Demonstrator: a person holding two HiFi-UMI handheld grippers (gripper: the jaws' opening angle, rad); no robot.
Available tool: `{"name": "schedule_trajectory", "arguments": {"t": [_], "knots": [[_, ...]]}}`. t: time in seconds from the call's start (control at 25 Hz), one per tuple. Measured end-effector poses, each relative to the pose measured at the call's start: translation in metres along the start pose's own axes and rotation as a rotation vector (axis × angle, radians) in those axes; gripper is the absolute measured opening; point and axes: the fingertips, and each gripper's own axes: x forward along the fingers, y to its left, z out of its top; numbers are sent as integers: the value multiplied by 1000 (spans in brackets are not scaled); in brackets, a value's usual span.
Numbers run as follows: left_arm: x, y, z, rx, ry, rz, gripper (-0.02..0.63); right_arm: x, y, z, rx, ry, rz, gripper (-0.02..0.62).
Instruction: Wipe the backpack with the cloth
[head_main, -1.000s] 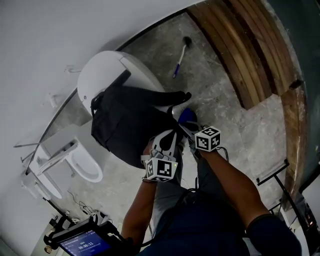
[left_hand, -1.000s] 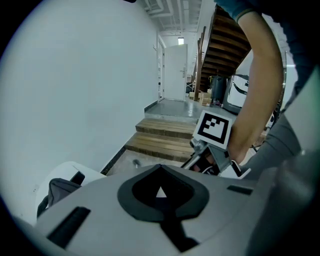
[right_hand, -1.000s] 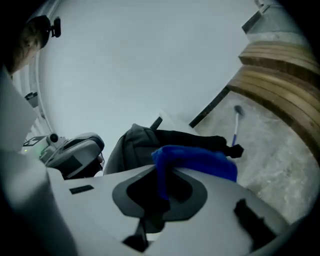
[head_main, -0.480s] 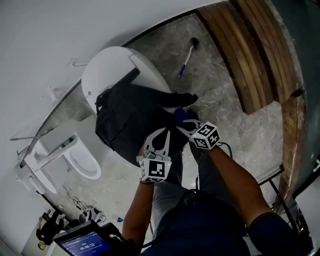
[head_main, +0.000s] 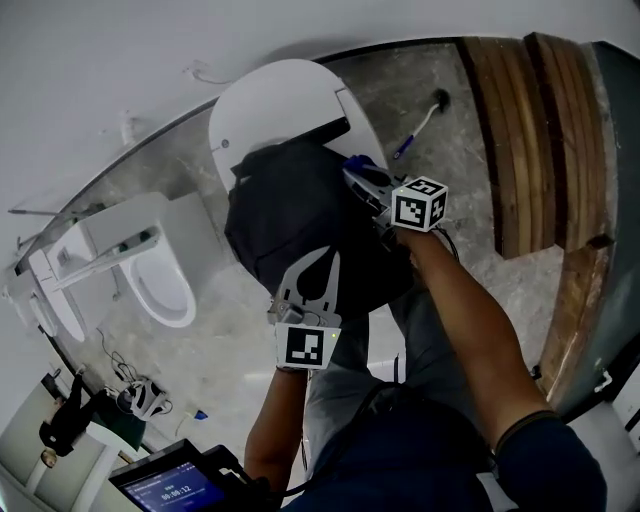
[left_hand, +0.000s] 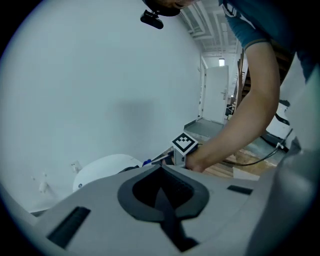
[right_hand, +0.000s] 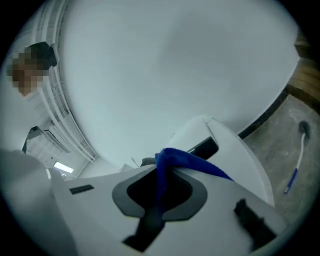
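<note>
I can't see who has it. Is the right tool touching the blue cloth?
Touching. The right gripper view shows the blue cloth pinched inside the shut right tool.

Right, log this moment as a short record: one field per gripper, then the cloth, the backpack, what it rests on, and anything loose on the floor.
left gripper: shut, with what looks like a dark fold of the backpack between its jaws
right gripper: shut on the cloth
cloth: blue, bunched over the jaw tips
backpack: black, lying on the white fixture
white fixture: rounded, against the wall
brush: on the floor, apart from the backpack
</note>
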Motion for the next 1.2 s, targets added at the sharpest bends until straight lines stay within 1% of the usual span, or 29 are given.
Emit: {"name": "schedule_trajectory", "arguments": {"t": [0.12, 0.2, 0.24, 0.32, 0.44, 0.6, 0.72, 0.8, 0.84, 0.88, 0.96, 1.04, 1.12, 1.2], "knots": [[-14, 21, -6, -64, -17, 43, 3, 31, 2, 18, -84, 106, 5, 26], [-22, 33, -15, -101, -19, 71, 3, 51, 10, 28, -167, 177, 13, 26], [-27, 39, -18, -116, -19, 85, 3, 62, 16, 30, -227, 229, 19, 26], [-35, 51, -26, -144, -20, 113, 3, 86, 29, 24, -385, 380, 14, 26], [-46, 68, -35, -178, -32, 154, 3, 115, 35, 9, -610, 598, -32, 26], [-62, 85, -48, -229, -44, 202, 3, 137, 36, -14, -877, 825, -78, 26], [-75, 97, -63, -275, -41, 237, 3, 150, 37, -32, -1072, 967, -101, 27], [-83, 107, -73, -302, -37, 263, 3, 164, 45, -43, -1159, 1002, -69, 27], [-88, 111, -78, -314, -38, 277, 4, 172, 53, -51, -1174, 1003, -27, 26], [-92, 116, -84, -326, -38, 291, 3, 180, 63, -62, -1165, 997, 31, 26], [-102, 124, -97, -347, -35, 316, 3, 194, 84, -88, -1097, 973, 152, 26], [-111, 132, -108, -371, -39, 342, 3, 204, 102, -104, -1040, 950, 217, 26], [-125, 138, -114, -394, -48, 377, 3, 210, 127, -113, -1007, 936, 280, 26], [-145, 143, -118, -407, -50, 409, 3, 214, 160, -127, -1023, 961, 348, 26]]}}
